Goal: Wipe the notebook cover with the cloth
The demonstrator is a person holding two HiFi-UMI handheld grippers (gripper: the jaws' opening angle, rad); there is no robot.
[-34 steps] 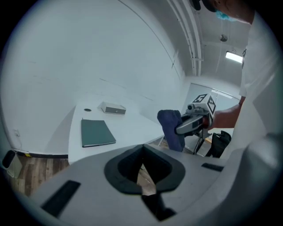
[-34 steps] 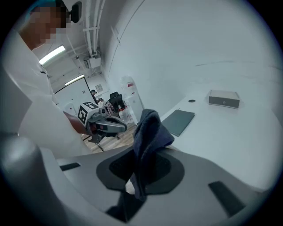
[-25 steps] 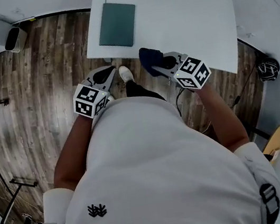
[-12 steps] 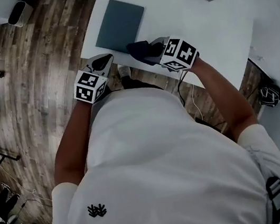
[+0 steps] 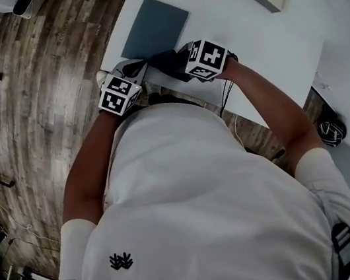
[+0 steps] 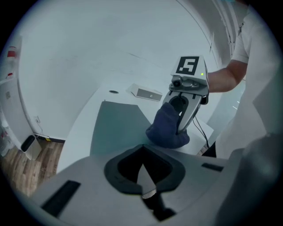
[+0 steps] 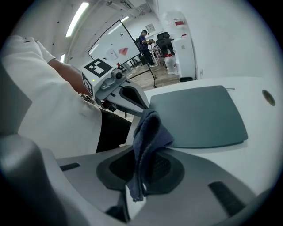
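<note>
A white table (image 5: 263,33) was seen above a wooden floor (image 5: 33,94), and the grey-green notebook (image 5: 154,29) was laid flat near its corner. The dark blue cloth (image 5: 165,62) was clamped by the right gripper (image 5: 177,66) at the notebook's near edge. The left gripper (image 5: 138,70) was closed on nothing, just beside.

Matt notebook cover (image 5: 154,29), soft nubby cloth (image 5: 164,61), smooth matt table (image 5: 237,34)

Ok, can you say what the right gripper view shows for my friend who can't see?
The right gripper is shut on a dark blue cloth, which stands up between its jaws at the near edge of a grey-green notebook on a white table. The left gripper is close by at the left.
</note>
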